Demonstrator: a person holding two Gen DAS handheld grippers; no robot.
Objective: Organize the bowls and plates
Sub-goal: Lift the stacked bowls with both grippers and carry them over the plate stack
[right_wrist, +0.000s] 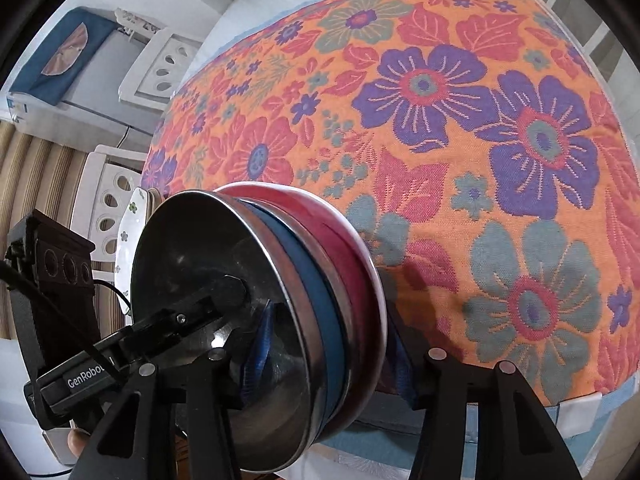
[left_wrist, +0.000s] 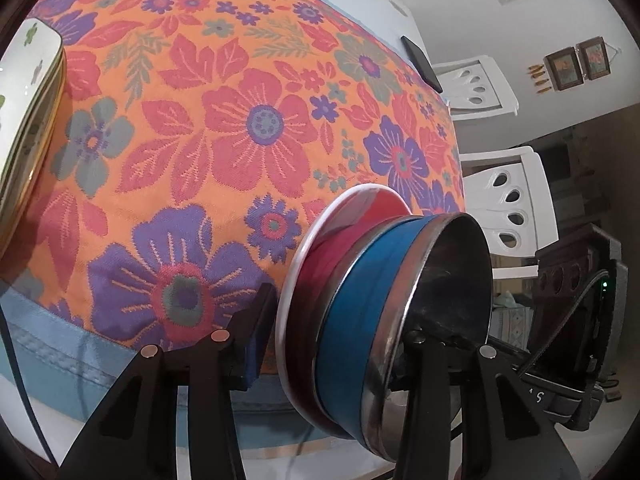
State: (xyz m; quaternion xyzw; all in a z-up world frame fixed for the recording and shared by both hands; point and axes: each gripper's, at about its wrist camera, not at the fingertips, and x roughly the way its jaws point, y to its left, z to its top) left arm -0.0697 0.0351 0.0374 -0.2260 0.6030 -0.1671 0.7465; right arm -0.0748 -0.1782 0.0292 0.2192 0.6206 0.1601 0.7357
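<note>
A nested stack of bowls [left_wrist: 360, 300] sits at the near edge of the table, low in both wrist views: a steel bowl [right_wrist: 208, 304] on top, a blue bowl [left_wrist: 352, 308] under it, then a red bowl with a white rim [right_wrist: 352, 264] at the bottom. The left gripper [left_wrist: 340, 344] pinches the stack's rim, one finger [left_wrist: 256, 320] outside at nine o'clock, the other inside the steel bowl. The right gripper [right_wrist: 320, 356] grips the opposite rim likewise. A floral tablecloth [left_wrist: 240, 120] spreads toward twelve o'clock. Stacked white plates [left_wrist: 28, 120] lie at nine o'clock in the left view. White chairs [left_wrist: 508, 208] stand at three o'clock.
</note>
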